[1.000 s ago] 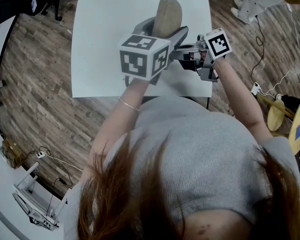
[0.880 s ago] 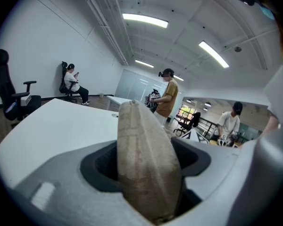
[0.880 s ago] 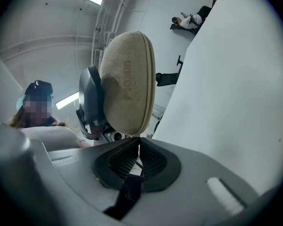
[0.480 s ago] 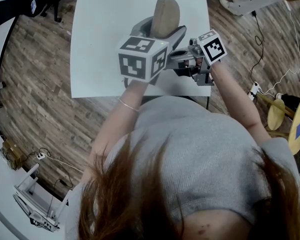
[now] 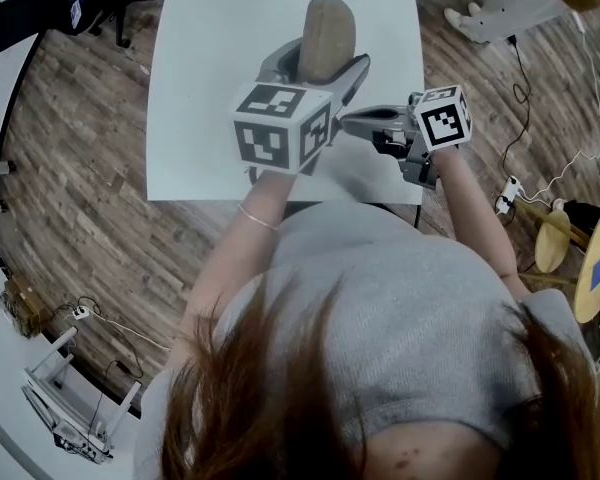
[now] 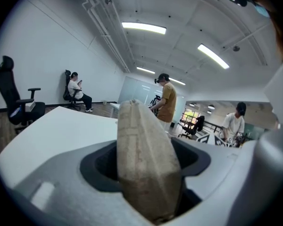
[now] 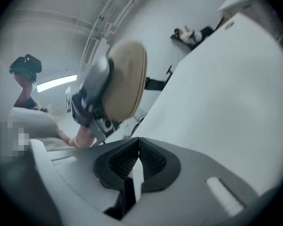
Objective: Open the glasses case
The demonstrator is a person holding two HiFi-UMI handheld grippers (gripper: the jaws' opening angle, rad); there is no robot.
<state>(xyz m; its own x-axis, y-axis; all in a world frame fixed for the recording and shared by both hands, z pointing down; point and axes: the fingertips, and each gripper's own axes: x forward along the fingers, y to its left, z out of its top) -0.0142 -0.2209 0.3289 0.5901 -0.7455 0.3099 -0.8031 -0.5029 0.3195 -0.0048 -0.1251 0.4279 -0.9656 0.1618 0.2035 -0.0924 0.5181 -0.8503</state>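
A tan fabric glasses case (image 5: 327, 36) stands on end above the white table (image 5: 210, 98), closed, with my left gripper (image 5: 318, 68) shut on its lower part. In the left gripper view the case (image 6: 146, 159) fills the gap between the jaws, one narrow edge facing the camera. My right gripper (image 5: 346, 121) lies just right of the left one, shut and holding nothing, its tips pointing left and stopping short of the case. In the right gripper view the closed tips (image 7: 137, 142) meet, and the case (image 7: 125, 81) hangs beyond them in the left gripper (image 7: 92, 102).
The table's near edge (image 5: 280, 196) runs just in front of the person's body, with wooden floor (image 5: 80, 168) on both sides. Cables and a stand (image 5: 555, 228) lie at the right. A black office chair (image 6: 14, 102) and several people (image 6: 167, 102) are in the background.
My right gripper has drawn back to the right and towards the person, away from the case, still shut. The left gripper and the case have barely moved.
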